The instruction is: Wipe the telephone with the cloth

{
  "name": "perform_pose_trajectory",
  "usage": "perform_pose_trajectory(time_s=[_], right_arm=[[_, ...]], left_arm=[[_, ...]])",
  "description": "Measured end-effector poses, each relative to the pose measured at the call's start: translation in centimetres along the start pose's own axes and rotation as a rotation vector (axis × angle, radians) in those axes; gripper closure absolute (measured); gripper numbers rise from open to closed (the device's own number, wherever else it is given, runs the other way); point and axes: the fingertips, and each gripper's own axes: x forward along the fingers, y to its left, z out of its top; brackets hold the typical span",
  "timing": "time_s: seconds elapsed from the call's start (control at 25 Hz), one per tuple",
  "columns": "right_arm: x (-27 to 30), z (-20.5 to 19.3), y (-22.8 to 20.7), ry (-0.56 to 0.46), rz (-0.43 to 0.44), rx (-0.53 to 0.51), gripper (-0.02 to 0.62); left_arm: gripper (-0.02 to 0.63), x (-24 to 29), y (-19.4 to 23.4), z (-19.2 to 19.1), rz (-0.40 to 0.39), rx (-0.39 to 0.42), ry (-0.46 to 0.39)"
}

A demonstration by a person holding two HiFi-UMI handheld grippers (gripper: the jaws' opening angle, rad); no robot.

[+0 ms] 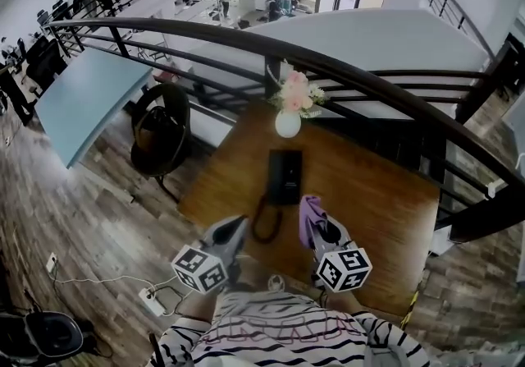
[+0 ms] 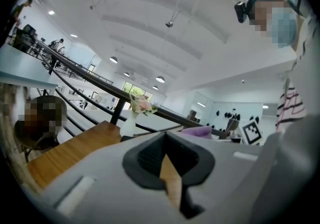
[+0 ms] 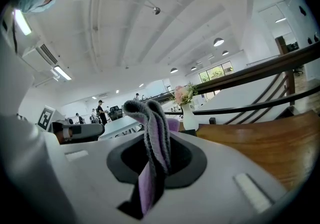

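Striped shirt [image 1: 279, 332] and two claws above a wooden desk [image 1: 373, 193].
A black telephone [image 1: 285, 176] lies mid-desk. The right claw [image 1: 321, 230] is clenched on the purple cloth [image 1: 310, 213], just beside the telephone's near end. The left claw [image 1: 238, 224] is pinched together, empty.

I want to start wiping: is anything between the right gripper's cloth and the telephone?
Nothing visible. The right gripper holds the cloth just short of the telephone, bare table between them. The vase stands beyond the telephone; the cord loops off left.
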Motion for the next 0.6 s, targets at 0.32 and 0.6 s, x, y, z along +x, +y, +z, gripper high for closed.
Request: perform_pose_trajectory(time_s=[0.32, 0.6], right_arm=[[3.2, -0.3, -2.8, 0.020, -0.016, 0.007, 0.543], [7.5, 0.0, -3.2, 0.007, -0.104, -0.003, 0.544]], left_arm=[[0.606, 3.4, 1.8, -0.6, -0.002, -0.018, 0.033], [0.607, 6.1, 5.1, 1.2, -0.105, 0.000, 0.080]])
